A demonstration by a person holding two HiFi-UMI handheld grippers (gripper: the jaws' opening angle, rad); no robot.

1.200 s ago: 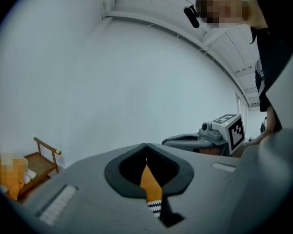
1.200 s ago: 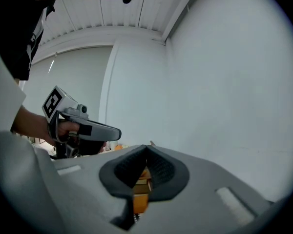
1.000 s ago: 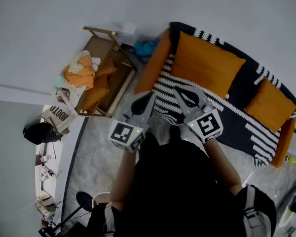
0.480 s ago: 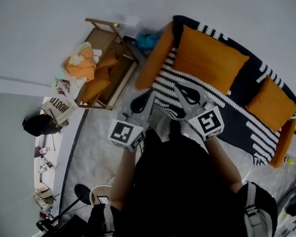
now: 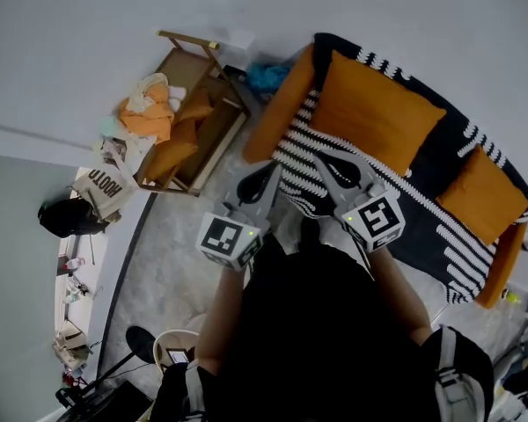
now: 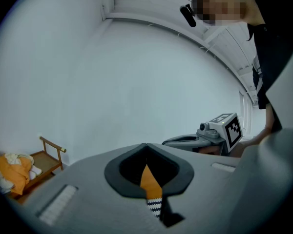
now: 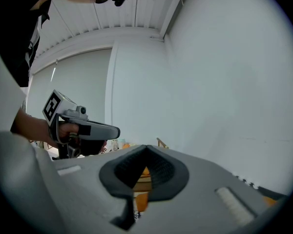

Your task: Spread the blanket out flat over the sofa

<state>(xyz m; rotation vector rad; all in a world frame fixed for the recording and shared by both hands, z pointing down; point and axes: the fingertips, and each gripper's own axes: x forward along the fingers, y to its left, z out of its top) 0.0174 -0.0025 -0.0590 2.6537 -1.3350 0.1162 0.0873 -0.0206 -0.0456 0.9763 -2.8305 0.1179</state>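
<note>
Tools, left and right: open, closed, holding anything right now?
Left tool: closed, nothing seen between its jaws.
Right tool: closed, nothing seen between its jaws.

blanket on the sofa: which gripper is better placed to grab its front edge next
Probably the right. The right gripper hangs shut directly over the striped front edge of the blanket; the left gripper, also shut, sits at its corner, mostly over the floor.

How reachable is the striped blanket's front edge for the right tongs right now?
Probably yes: the right tongs hover right by the striped front edge of the blanket, nothing between them, and the orange cushions sit further back. The jaws are shut, so they would need opening first.
</note>
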